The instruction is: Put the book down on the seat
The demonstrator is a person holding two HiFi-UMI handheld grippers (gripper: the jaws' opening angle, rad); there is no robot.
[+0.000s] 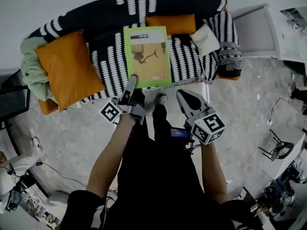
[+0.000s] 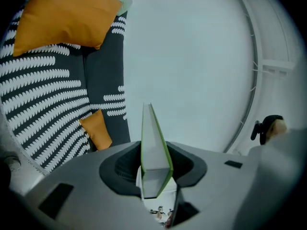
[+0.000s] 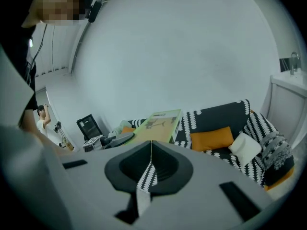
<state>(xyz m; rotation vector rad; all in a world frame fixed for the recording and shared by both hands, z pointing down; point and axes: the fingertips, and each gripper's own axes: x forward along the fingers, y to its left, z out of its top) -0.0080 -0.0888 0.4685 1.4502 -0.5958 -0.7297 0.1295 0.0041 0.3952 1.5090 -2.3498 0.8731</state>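
Though near corner hidden, book (image 1: 147, 51) clamped in left tool (image 1: 133, 78); right tool (image 1: 184, 96) closed.

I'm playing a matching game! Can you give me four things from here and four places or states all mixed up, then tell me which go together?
1 book
2 big orange cushion
3 white cushion
4 right tongs

A closed, empty
B sofa end at the head view's right
C gripped by the left tongs
D sofa end at the head view's left

Pairs: 1-C, 2-D, 3-B, 4-A
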